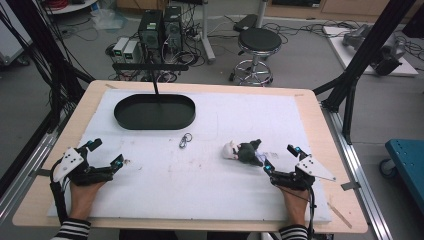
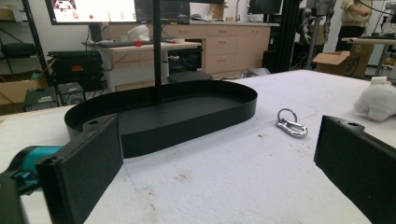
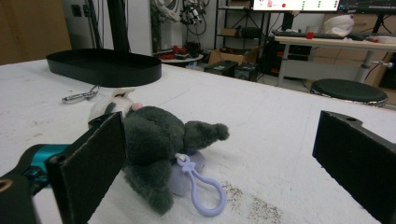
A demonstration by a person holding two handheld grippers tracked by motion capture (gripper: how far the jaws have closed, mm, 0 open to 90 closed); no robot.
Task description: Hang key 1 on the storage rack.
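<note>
A small grey and white plush toy [image 1: 243, 150] lies on the white mat right of centre, with a lilac clip loop [image 3: 201, 192] trailing from it. My right gripper [image 1: 281, 157] stands open just right of the toy; in the right gripper view the plush toy [image 3: 156, 149] sits against the left jaw, not gripped. A silver carabiner [image 1: 185, 140] lies near the mat's middle. A black oval tray [image 1: 126, 117] stands at the back left, empty. My left gripper [image 1: 107, 153] rests open at the front left, facing the tray [image 2: 187, 121] and carabiner [image 2: 290, 125].
The white mat [image 1: 200, 185] covers most of the wooden table [image 1: 42, 185]. A thin black stand [image 1: 155, 82] rises behind the tray. Off the table stand a stool [image 1: 257, 42], computer towers and black frame posts.
</note>
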